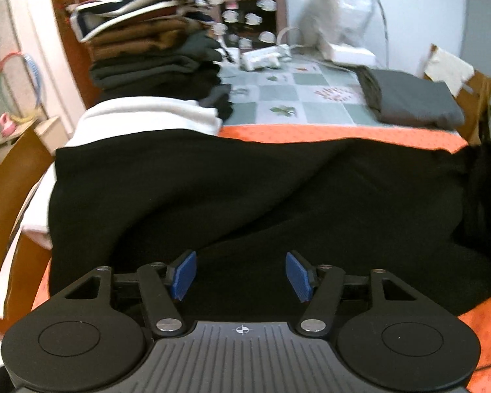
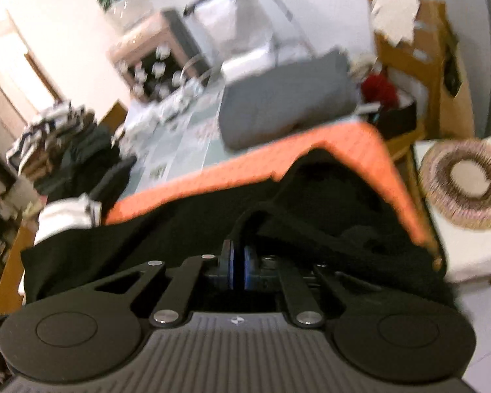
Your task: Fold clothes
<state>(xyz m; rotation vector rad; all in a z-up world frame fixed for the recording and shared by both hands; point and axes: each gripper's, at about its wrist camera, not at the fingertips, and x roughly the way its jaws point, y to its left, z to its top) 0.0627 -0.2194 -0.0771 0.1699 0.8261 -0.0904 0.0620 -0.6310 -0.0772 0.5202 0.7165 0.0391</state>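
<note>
One black garment point(image 1: 245, 196) spread over the orange cloth point(image 1: 343, 134).
Left gripper point(image 1: 241, 273) gapes empty above it; right gripper point(image 2: 238, 262) is pinched on its edge. One clothes stack point(image 1: 154, 49), one folded grey piece point(image 1: 415, 98).

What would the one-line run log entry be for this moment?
step: folding black fabric garment | left hand-held gripper: open above it | right hand-held gripper: shut on its fold | surface: orange tablecloth

A matt black cloth garment point(image 1: 245, 196) lies on an orange dotted cloth point(image 1: 311, 134) over the bench, below a matt black plastic claw point(image 1: 241, 275) with ribbed blue pads point(image 1: 185, 273) and shiny metal rivets.
</note>
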